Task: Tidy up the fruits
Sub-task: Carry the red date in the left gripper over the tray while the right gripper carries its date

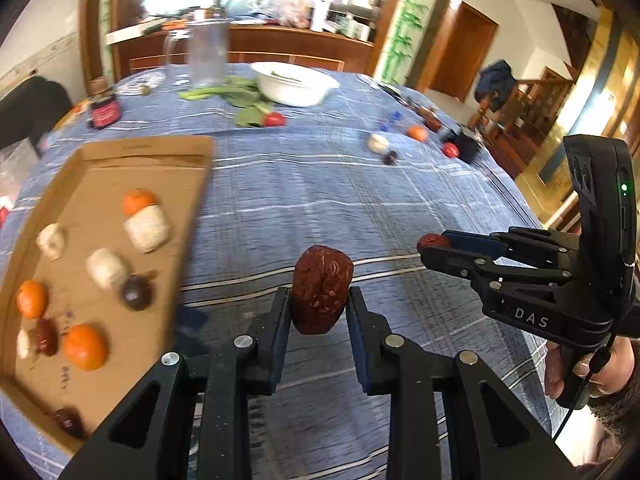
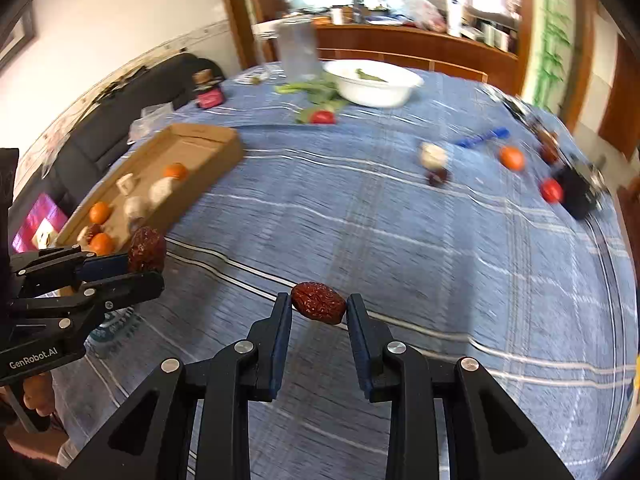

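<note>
While both pairs of tongs hang above a blue plaid worktop [image 1: 320,184], each is clamped on a dried red date: the left tongs [image 1: 319,300] pinch an upright date [image 1: 321,289] between their tips; the right tongs [image 2: 319,307] grip a second date [image 2: 319,308] lying crosswise, end to end between the pads; each tool also shows from the side in the other's view. Left of the left tongs, a shallow cardboard tray [image 1: 168,152] holds small oranges, white lumps and dark fruits, blurred. Across the worktop, well apart from the tray, loose pieces lie scattered: an orange [image 2: 511,158], a white lump [image 2: 432,155], a red fruit [image 2: 551,190]. Farther back stand a white bowl [image 2: 374,82], leafy greens [image 1: 236,94] and a clear jar [image 1: 208,54].
</note>
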